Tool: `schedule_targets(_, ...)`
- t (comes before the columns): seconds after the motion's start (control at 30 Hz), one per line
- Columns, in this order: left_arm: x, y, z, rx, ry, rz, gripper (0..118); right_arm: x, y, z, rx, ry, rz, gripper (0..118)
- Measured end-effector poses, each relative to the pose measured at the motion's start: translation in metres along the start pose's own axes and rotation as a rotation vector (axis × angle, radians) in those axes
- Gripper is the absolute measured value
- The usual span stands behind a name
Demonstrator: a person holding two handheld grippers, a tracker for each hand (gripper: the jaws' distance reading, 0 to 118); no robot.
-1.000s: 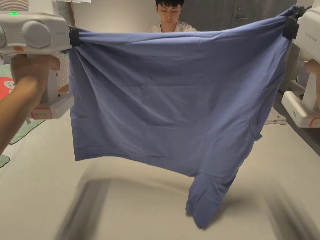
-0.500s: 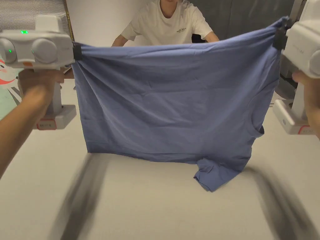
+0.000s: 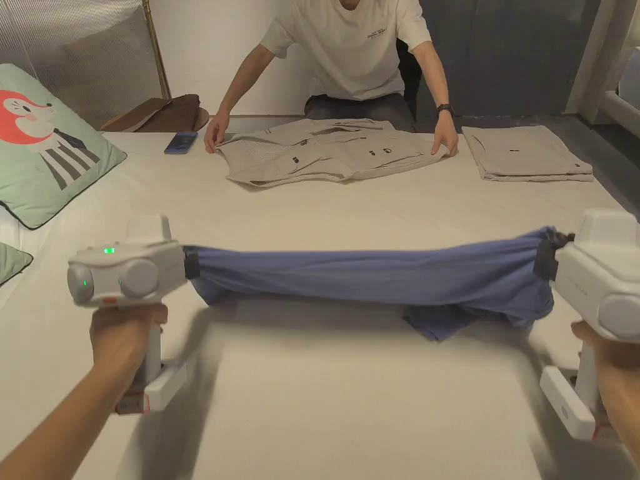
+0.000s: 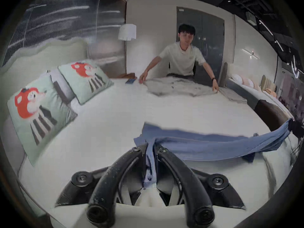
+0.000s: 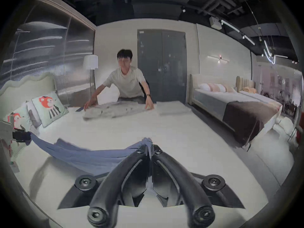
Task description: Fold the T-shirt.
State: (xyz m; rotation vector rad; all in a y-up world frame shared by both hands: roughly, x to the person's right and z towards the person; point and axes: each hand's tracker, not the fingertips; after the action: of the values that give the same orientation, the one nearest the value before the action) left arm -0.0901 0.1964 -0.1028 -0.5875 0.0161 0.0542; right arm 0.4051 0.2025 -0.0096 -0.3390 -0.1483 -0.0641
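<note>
The blue tee (image 3: 375, 278) is stretched low over the bed (image 3: 350, 206), one end pinched by the left gripper (image 3: 191, 263), the other clamped in the right gripper (image 3: 545, 259).

left gripper (image 3: 191, 264) clamps T-shirt (image 3: 375, 275) left end | right gripper (image 3: 545, 259) clamps right end | shirt stretched low over bed (image 3: 350, 400), sagging near right

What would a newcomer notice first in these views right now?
First, the blue T-shirt, stretched low across the near part of the white bed between the left gripper and right gripper, each clamped on a corner. Next, the person across the bed pressing a beige garment flat, with green fox pillows at the left.
</note>
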Motion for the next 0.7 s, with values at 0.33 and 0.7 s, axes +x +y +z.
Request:
schedule_targets(0.33,-0.037,-0.118,0.060,-0.109,0.000,0.047,4,0.014,-0.102,0.094,-0.115,0.025,-0.041,1)
schedule_targets(0.7,-0.070,-0.210,0.180,-0.137,-0.002,0.046,4,0.023,-0.163,0.222,-0.189,0.059,-0.065,1)
